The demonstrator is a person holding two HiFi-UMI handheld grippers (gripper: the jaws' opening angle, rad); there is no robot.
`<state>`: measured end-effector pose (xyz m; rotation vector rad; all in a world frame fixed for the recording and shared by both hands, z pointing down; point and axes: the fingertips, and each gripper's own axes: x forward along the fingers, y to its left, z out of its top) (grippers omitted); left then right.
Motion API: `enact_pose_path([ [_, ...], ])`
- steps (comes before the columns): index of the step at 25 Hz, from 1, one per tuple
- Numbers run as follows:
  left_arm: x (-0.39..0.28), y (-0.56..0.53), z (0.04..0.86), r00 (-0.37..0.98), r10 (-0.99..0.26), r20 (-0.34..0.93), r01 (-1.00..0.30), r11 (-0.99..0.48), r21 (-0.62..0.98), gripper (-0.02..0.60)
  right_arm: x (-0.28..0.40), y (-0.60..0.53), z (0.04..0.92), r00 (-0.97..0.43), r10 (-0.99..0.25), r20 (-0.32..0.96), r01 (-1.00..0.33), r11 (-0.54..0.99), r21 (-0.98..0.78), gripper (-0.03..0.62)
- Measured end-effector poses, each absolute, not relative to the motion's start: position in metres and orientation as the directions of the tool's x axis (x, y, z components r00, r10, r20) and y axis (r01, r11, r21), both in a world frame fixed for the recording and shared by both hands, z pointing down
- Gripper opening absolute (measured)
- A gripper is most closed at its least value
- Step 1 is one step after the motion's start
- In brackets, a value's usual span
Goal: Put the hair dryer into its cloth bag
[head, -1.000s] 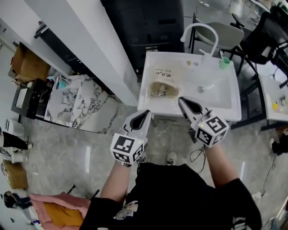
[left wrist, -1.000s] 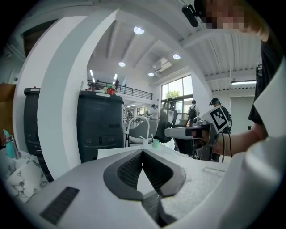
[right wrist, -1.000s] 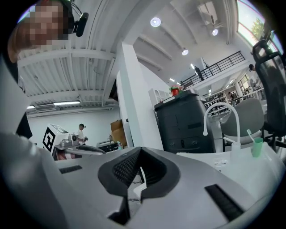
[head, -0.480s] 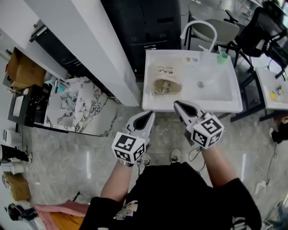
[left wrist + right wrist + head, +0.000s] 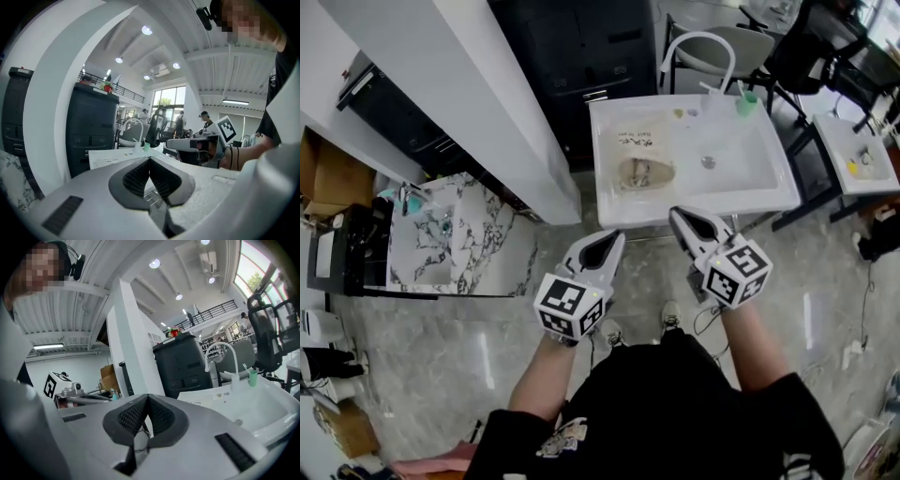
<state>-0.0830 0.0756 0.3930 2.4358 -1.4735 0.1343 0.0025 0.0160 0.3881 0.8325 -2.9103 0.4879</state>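
Cloth bag [image 5: 643,172] lies crumpled on the white desk [image 5: 750,164], ahead of both grippers; the hair dryer cannot be told apart from it. The left gripper [image 5: 616,237] and right gripper [image 5: 677,214] hang short of the desk's near edge, jaws pressed together on nothing. A green cup [image 5: 747,103] stands well beyond the right gripper. A black cabinet [image 5: 581,47] rises behind the desk.
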Motion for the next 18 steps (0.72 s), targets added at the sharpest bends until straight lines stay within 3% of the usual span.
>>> enact_pose_path([
  [18, -0.0865, 0.0699, 0.3962, 0.500, -0.834, 0.232, -0.863, -0.461, 0.206, 0.005, 0.0032, 0.0167, 0.3921, -0.831, -0.530, 0.169, -0.556, 0.779, -0.292, -0.003],
])
